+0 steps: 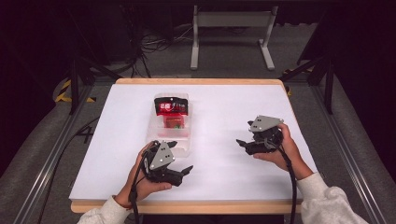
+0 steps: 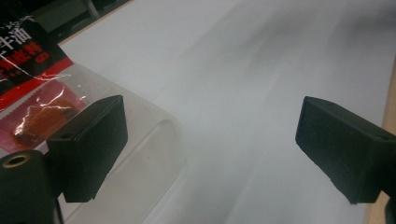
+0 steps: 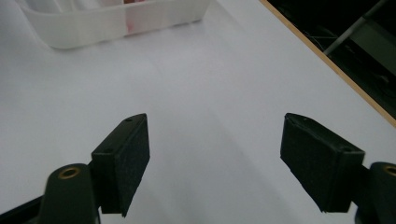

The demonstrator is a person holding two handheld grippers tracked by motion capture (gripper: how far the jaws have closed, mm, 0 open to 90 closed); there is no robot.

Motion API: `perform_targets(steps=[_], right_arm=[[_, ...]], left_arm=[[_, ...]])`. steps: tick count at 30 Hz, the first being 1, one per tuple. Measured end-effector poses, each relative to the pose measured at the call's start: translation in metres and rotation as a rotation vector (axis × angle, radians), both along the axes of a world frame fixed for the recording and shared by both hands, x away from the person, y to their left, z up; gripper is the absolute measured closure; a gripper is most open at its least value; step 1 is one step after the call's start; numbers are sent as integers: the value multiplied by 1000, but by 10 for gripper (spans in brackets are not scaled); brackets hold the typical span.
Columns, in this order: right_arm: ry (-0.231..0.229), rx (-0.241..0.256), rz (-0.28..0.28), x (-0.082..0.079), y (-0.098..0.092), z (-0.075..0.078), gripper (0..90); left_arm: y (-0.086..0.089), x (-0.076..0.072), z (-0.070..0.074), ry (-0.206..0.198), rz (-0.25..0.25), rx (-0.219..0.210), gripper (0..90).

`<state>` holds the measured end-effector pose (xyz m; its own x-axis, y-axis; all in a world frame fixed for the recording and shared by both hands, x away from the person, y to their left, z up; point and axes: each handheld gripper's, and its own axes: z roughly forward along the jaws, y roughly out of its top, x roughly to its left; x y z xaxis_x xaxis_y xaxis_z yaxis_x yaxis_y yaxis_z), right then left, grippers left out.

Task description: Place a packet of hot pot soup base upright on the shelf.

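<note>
Jaws wide, left gripper (image 1: 180,173) beside packet-holding tray (image 1: 152,133)

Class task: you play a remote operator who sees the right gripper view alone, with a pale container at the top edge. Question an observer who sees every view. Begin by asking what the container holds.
Observer: The clear container holds a red and black packet lying at its far end.
Operator: Where is the other gripper?
Observer: The left gripper sits by the container's near end, jaws wide apart.
Operator: Is it gripping the container?
Observer: No; in the left gripper view one finger overlaps the container's rim, and nothing lies between the jaws.
</note>
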<state>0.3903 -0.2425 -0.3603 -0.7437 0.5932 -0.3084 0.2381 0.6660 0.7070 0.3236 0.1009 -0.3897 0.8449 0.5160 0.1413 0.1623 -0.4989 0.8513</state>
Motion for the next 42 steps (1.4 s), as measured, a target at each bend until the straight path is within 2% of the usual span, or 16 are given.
perform_targets(steps=[2,4,10,11,13,22,29,32,42], right_arm=[[0,-5,-6,-2,-4,-1,236],[0,-5,-8,-4,-7,-3,233],[5,-32,-10,-10,-13,-11,220],[8,-40,-12,-14,-16,-15,216],[12,-38,-13,-15,-18,-16,216],[19,-57,-13,-30,-34,-28,200],[8,-71,-31,-43,-45,-35,185],[1,-63,-35,-51,-52,-39,181],[23,-20,-74,-67,-75,-52,172]], left_arm=[[-3,-4,0,-9,-38,32,106],[-6,-8,-1,-13,-54,44,111],[-15,-11,-8,25,-88,65,108],[-16,-11,-10,42,-96,77,108],[-18,-11,-12,44,-100,76,111],[-26,-11,-27,109,-155,117,121],[-30,-11,-37,131,-161,155,129],[-29,-9,-41,139,-152,171,137],[-25,-7,-48,152,-139,190,151]])
